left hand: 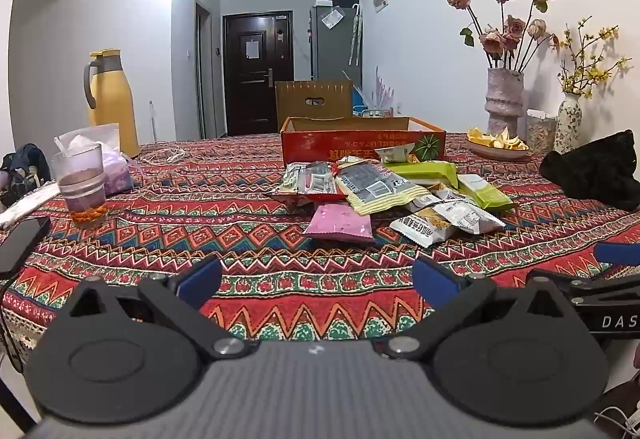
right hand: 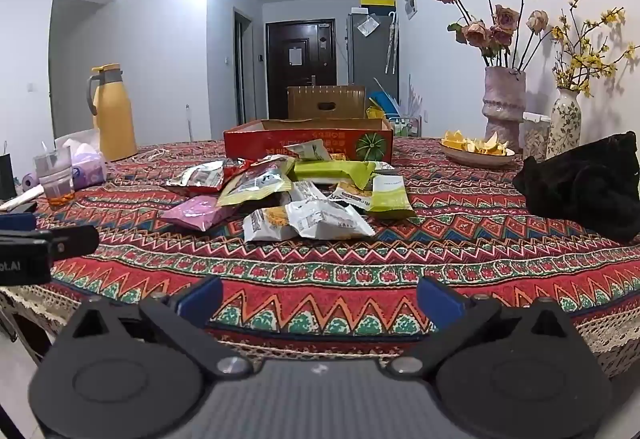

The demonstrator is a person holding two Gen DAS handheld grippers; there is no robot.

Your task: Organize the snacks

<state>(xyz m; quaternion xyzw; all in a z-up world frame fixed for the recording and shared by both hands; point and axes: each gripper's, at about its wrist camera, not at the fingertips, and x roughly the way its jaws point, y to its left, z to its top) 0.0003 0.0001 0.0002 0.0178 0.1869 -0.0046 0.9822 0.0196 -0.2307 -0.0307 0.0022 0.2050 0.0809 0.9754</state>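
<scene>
Heaped at table centre, just this side of a shallow red cardboard box [left hand: 362, 143] printed with a green melon and upside-down gold characters: snack packets [left hand: 384, 195], crinkled foil and glossy film. Among them a flat pink pouch [left hand: 340, 225] at the pile's seven o'clock, two lime-green wrappers [right hand: 334, 171] toward one o'clock, white pillow bags [right hand: 310, 223] with barcodes at five o'clock; lettering too small to read. Underneath, a woven-look tablecloth [left hand: 256, 231] in red, orange and teal zigzags, lace-edged. At nine o'clock a ribbed glass [left hand: 82, 185] of tea, beyond it a yellow flask [left hand: 110, 99]; at two o'clock dried roses in a rough pink vase [left hand: 505, 99]; at three o'clock a black fuzzy bag [right hand: 588, 183]. Left gripper [left hand: 316, 281] spread wide, blue pads bare, nothing held. Right gripper [right hand: 320, 299] likewise wide apart and empty, well short of the packets. "DAS" legible on the right gripper's body in the left view.
</scene>
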